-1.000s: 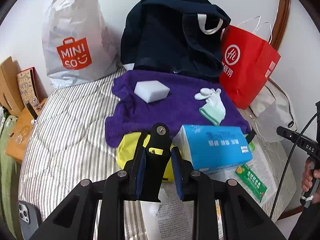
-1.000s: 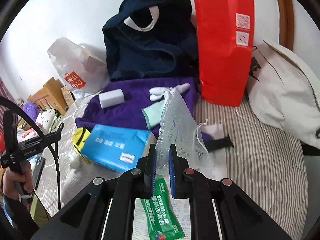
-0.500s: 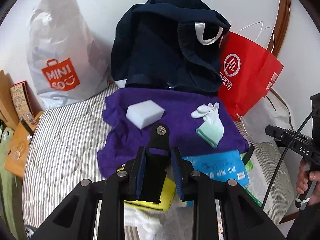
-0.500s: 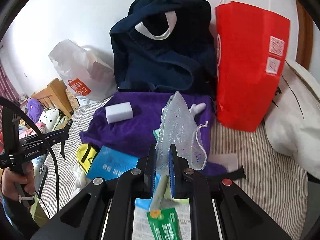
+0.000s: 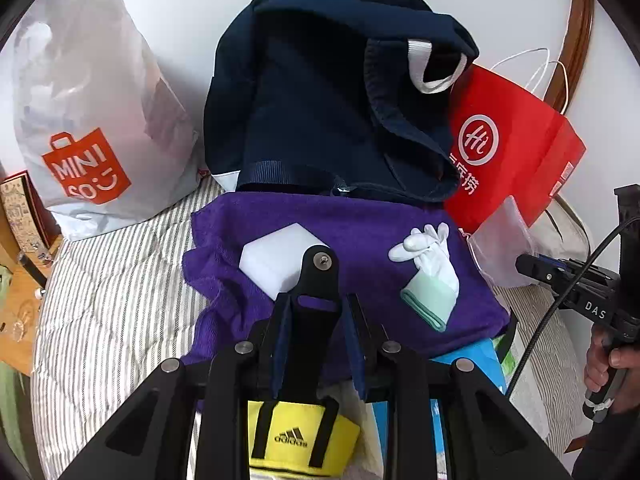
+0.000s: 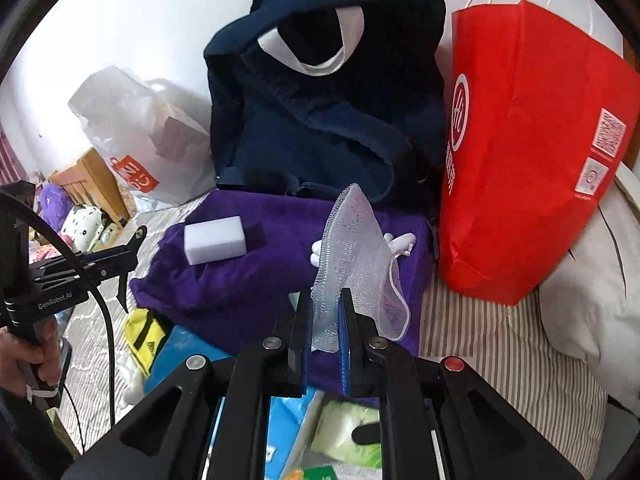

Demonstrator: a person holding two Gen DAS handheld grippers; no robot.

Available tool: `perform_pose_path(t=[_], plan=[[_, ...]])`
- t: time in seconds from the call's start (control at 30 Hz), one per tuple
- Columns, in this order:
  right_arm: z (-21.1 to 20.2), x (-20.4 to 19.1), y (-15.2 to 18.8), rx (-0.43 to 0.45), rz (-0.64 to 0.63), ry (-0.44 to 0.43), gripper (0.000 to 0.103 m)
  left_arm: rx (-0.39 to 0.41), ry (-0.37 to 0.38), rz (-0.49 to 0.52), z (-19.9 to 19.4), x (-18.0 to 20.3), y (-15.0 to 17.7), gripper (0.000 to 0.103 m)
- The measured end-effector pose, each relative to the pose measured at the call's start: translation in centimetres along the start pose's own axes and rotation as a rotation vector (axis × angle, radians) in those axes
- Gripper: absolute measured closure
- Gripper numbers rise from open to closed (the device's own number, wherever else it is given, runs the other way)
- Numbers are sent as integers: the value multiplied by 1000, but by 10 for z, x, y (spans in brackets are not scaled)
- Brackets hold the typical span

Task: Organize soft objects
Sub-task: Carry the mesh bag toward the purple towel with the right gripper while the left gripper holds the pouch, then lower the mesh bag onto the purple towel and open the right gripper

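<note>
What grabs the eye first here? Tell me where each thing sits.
The right gripper stands out, pinching a white mesh pouch above the purple towel. On that towel lie a white sponge block at left and a white glove at right. Behind, a navy backpack leans on the wall beside a red paper bag.

A purple towel (image 5: 352, 232) lies on the striped bed (image 5: 104, 304), with a white sponge block (image 5: 276, 256) on its left part and a white-and-green glove (image 5: 432, 276) on its right. Behind it, against the wall, stands a navy backpack (image 5: 320, 112), between a white plastic bag (image 5: 84, 128) on its left and a red paper bag (image 5: 516, 152) on its right. A blue tissue pack (image 6: 176, 348) lies before the towel.
</note>
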State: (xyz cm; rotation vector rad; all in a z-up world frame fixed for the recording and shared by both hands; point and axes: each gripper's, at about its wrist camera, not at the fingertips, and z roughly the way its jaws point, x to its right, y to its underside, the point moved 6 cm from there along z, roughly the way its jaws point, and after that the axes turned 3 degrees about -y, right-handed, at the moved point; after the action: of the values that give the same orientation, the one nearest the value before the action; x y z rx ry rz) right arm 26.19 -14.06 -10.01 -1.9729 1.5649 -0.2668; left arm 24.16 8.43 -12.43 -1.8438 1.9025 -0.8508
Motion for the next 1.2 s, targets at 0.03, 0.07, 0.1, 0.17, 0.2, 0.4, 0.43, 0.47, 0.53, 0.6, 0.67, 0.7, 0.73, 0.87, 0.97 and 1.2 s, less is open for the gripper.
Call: perform_pose_path(t=[0.03, 0.07, 0.1, 0.17, 0.2, 0.4, 0.43, 0.47, 0.53, 0.6, 0.67, 0.7, 0.73, 0.87, 0.97, 1.2], plan=[[3, 1, -1, -3, -3, 11, 92, -1, 2, 0, 2, -1, -1, 78], [6, 3, -3, -6, -6, 21, 92, -2, 4, 0, 5, -2, -2, 78], [9, 4, -4, -9, -8, 27, 92, -3, 8, 0, 8, -2, -4, 78], [14, 5, -6, -13, -6, 31, 92, -5, 13, 2, 12, -3, -6, 78], [17, 6, -7, -16, -7, 34, 92, -7, 16, 3, 14, -3, -7, 78], [34, 6, -11, -34, -13, 45, 92, -18, 23, 7, 25, -5, -11, 78], [37, 6, -11, -38, -17, 50, 92, -19, 24, 7, 27, -5, -12, 78], [40, 6, -12, -40, -22, 58, 92, -21, 25, 7, 29, -6, -12, 78], [45, 6, -12, -45, -29, 67, 92, -27, 25, 9, 32, -6, -12, 78], [50, 8, -13, -49, -28, 70, 92, -34, 27, 10, 37, -6, -12, 78], [55, 10, -13, -55, -21, 67, 92, -42, 29, 8, 42, -6, -12, 78], [58, 10, -13, -59, -18, 63, 92, -47, 33, 7, 45, -6, -12, 78], [61, 10, -13, -63, -18, 60, 92, -52, 38, 3, 48, -6, -13, 78], [74, 7, -12, -82, -26, 45, 92, -69, 44, 6, 57, -4, -12, 78], [86, 5, -9, -107, -35, 36, 92, -84, 45, 10, 65, -2, -11, 78], [105, 6, -2, -143, -20, -8, 90, -123, 31, 14, 83, -3, -9, 78]])
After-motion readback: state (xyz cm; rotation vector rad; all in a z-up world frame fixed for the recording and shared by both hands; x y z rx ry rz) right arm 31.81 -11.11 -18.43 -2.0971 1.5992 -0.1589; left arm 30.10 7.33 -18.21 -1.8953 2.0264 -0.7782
